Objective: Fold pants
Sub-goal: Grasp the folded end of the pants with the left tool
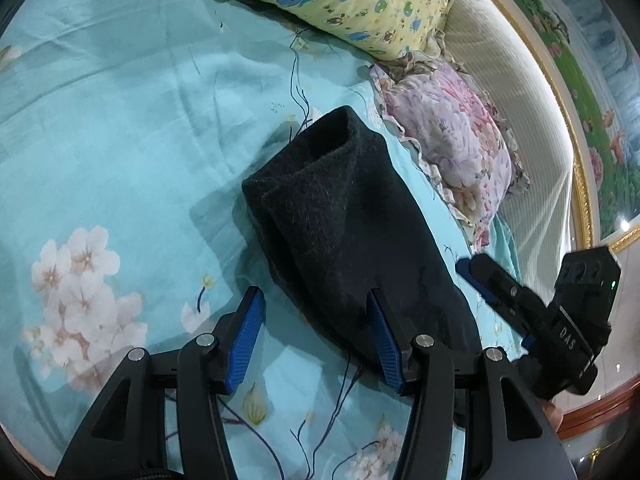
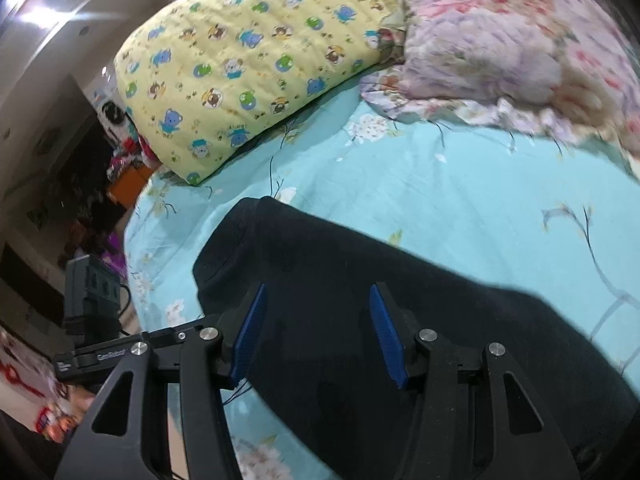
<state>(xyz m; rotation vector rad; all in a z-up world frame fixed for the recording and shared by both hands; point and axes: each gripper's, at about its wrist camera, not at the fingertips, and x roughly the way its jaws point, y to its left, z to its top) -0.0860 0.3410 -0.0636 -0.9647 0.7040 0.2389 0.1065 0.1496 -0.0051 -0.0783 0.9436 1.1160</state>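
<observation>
1. Turquoise bed sheet (image 1: pixel 120 128) printed with pale blossoms covers the bed and carries everything in both views; a cream padded headboard (image 1: pixel 516 128) with a gold trim curves along the right of the left wrist view.
2. Two pillows lie at the head of the bed: a yellow pillow (image 2: pixel 248 64) with cartoon animals and, just beside it, a pink-and-lilac floral pillow (image 2: pixel 520 40) with a frilled edge.
3. Black pants (image 1: pixel 340 216) lie on the sheet as a folded bundle (fuzzy, dark fabric, layers doubled over), near the floral pillow but apart from it. In the right wrist view the pants (image 2: pixel 380 300) spread from the lower middle to the lower right edge.
4. Left gripper (image 1: pixel 316 312) has its blue-padded fingers spread apart and released; the right-hand finger sits over the near edge of the pants, the other over bare sheet. Whether either touches the fabric cannot be told.
5. Right gripper (image 2: pixel 316 308) likewise has its fingers parted and grasping nothing, with the dark fabric lying beneath and between them.
6. From the left wrist view the right gripper (image 1: pixel 492 284) shows at the right, by the pants' edge.
7. Loose dark threads trail from the near end of the pants.
</observation>
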